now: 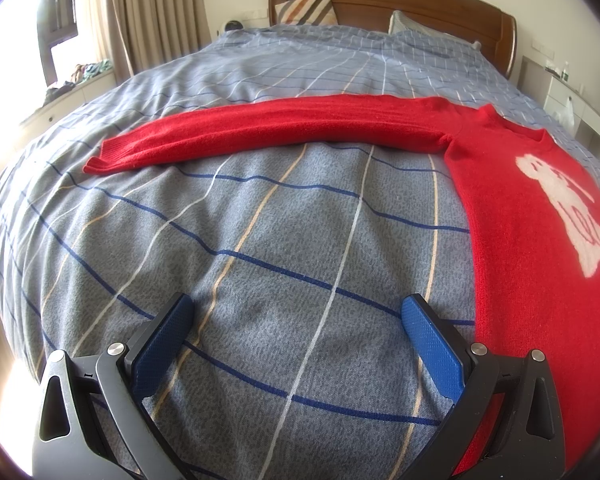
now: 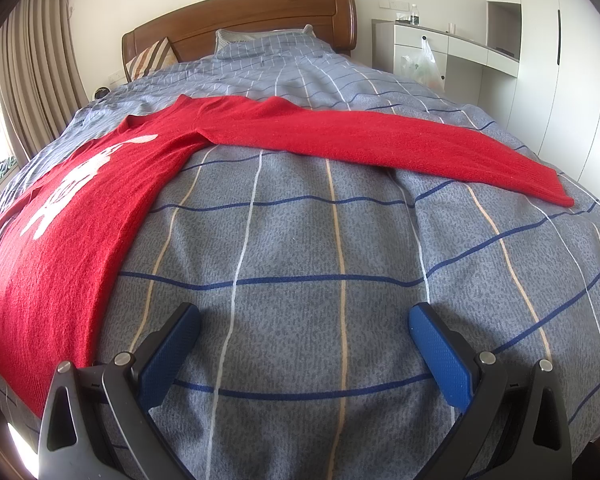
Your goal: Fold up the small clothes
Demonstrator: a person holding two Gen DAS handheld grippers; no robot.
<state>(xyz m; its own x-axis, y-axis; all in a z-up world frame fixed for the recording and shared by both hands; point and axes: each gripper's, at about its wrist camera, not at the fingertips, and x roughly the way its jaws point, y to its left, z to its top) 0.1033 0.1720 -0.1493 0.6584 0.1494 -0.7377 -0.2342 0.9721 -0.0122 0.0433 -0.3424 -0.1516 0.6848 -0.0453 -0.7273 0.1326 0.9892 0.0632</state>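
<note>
The fuzzy red knit sweater with a white picture (image 1: 540, 208) lies flat on the blue checked bed cover (image 1: 260, 240), sleeves spread wide. The left claw (image 1: 296, 320) and right claw (image 2: 304, 328) hang released, holding nothing. Best grab each sleeve end first and fold it in smoothly.

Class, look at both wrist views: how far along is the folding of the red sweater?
Done: the sweater lies flat on the bed, sleeves spread out. In hand: nothing; the left gripper and right gripper are open over bare cover. Left: every fold.
</note>
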